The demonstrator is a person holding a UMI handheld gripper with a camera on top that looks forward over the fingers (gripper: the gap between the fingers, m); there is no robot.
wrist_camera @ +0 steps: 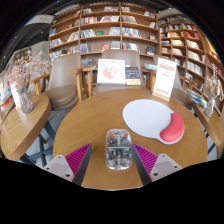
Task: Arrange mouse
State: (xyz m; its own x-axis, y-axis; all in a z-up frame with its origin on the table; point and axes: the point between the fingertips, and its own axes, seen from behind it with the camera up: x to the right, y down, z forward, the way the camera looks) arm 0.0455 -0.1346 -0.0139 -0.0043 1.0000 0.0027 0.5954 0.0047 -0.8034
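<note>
Half done at most: mouse [118, 148] between open gripper [111, 160] fingers, unclamped, short of mouse pad [150, 118] on table [85, 115]; placement outstanding.

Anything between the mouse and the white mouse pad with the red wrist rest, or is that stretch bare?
Bare: the gripper view shows only wooden table between mouse and mouse pad. The mouse stands between the hand-held gripper's open fingers.

Library or bookshop reading area. Tall wooden bookshelves [110, 30] w/ books fill the back wall. Round wooden desk [90, 120] & chairs [65, 75] in front.
</note>
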